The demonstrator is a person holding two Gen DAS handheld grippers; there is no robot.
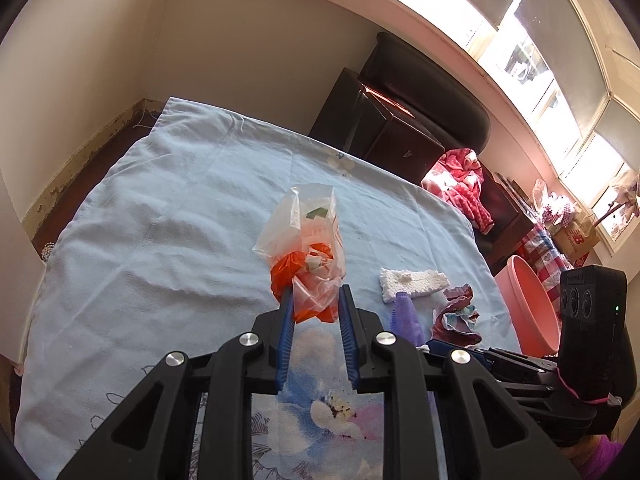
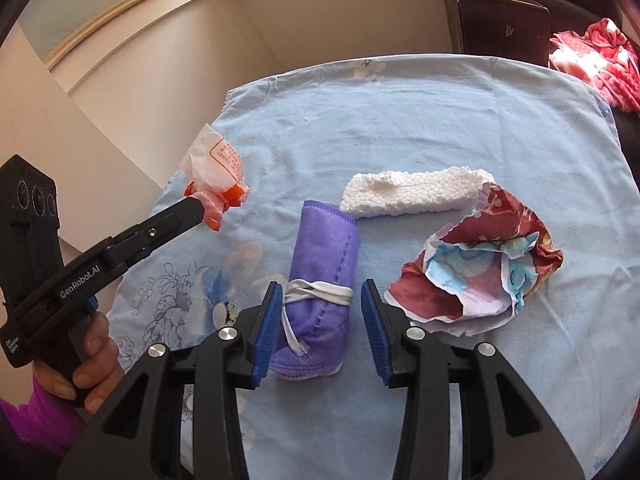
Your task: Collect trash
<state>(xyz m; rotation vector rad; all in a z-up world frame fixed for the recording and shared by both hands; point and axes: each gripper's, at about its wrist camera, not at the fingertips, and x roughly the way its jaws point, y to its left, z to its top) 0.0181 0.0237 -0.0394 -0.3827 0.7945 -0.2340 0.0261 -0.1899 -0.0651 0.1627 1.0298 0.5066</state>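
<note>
A clear plastic bag (image 1: 304,240) with crumpled orange and white trash inside hangs a little above the cloth. My left gripper (image 1: 316,296) is shut on its lower end. The right wrist view shows the same gripper (image 2: 198,204) pinching the bag (image 2: 216,168) at the left. A rolled purple cloth (image 2: 324,264) tied with a white band lies between the jaws of my right gripper (image 2: 320,287). That gripper is open, and its pads stand on either side of the roll without pressing it. A white foam piece (image 2: 412,192) and a crumpled red and blue paper (image 2: 480,272) lie beyond and to the right.
A light blue flowered cloth (image 1: 160,240) covers the table. A pink basin (image 1: 528,304) stands off the table's right edge. A dark cabinet (image 1: 384,132) and a red garment (image 1: 464,184) are behind. A person's hand (image 2: 92,356) holds the left gripper's handle.
</note>
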